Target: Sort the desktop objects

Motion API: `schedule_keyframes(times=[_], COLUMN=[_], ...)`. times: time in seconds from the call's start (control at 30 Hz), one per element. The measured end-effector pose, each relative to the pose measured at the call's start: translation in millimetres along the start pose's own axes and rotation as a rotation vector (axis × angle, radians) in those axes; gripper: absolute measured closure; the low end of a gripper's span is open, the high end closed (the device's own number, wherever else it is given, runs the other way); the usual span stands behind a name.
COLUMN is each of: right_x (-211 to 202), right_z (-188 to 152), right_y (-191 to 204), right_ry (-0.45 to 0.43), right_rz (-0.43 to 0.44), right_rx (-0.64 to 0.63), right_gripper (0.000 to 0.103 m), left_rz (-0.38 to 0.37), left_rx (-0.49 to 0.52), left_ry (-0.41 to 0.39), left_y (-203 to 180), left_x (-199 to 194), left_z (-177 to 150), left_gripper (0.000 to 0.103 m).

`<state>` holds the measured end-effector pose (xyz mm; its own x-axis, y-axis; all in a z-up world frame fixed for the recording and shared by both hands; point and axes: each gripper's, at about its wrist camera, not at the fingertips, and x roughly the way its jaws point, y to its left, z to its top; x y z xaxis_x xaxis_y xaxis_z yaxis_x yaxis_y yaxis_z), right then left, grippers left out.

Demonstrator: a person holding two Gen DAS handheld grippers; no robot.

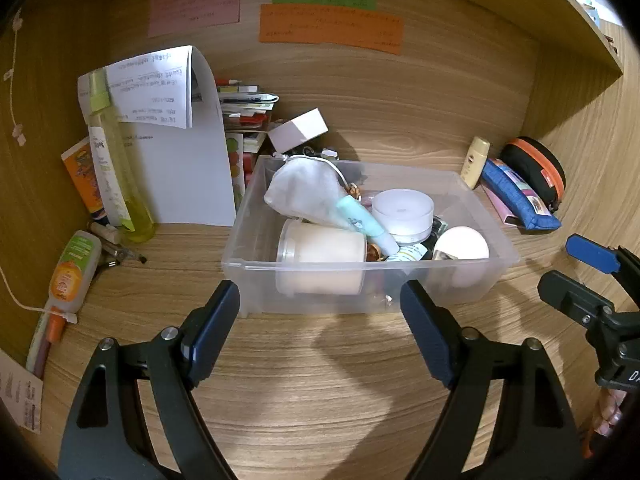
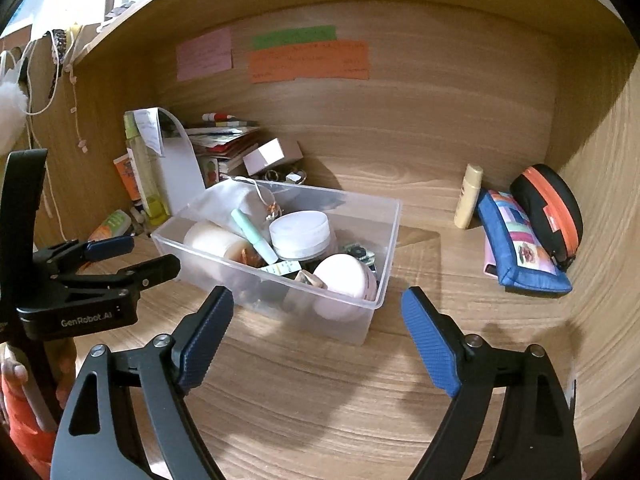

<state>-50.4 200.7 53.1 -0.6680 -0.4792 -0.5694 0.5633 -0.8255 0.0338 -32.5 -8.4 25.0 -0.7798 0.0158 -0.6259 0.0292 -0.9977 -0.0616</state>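
A clear plastic bin (image 1: 480, 208) sits mid-desk, holding a white pouch (image 1: 304, 188), a mint tube (image 1: 366, 224), a cream jar (image 1: 324, 254), a round white jar (image 1: 403, 210) and a white ball (image 1: 462, 242). It also shows in the right wrist view (image 2: 390, 240). My left gripper (image 1: 320, 304) is open and empty just before the bin's front wall. My right gripper (image 2: 318, 308) is open and empty near the bin's right front corner. Each gripper shows in the other's view: the right (image 1: 576, 276), the left (image 2: 132, 256).
At the left stand a yellow spray bottle (image 1: 116, 168), papers (image 1: 180, 160), stacked books (image 1: 244, 108), a white box (image 1: 298, 128) and a glue bottle (image 1: 72, 272). At the right are a cream bottle (image 1: 475, 162), a blue pouch (image 1: 520, 194) and a black-orange case (image 1: 536, 168).
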Motion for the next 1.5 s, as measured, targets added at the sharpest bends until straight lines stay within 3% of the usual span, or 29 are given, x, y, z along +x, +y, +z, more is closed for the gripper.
schedule_keyframes(times=[0.7,0.8,1.5], right_x=[2.2,2.3,2.6], right_z=[1.2,1.3,1.3], right_y=[-4.2,-3.8,-6.1], right_ry=[0.011,0.009,0.011], right_rz=[0.018,0.023,0.033], right_rx=[0.024,0.028,0.041], right_gripper=[0.018,0.018,0.018], left_rz=[-0.011,-0.024,-0.009], left_rx=[-0.004,-0.005,0.001], left_ry=[0.016,0.019,0.007], left_y=[0.7,1.0,-0.2], left_x=[4.6,4.8,2.0], left_z=[0.7,0.7,0.6], left_gripper=[0.019,0.007,0.006])
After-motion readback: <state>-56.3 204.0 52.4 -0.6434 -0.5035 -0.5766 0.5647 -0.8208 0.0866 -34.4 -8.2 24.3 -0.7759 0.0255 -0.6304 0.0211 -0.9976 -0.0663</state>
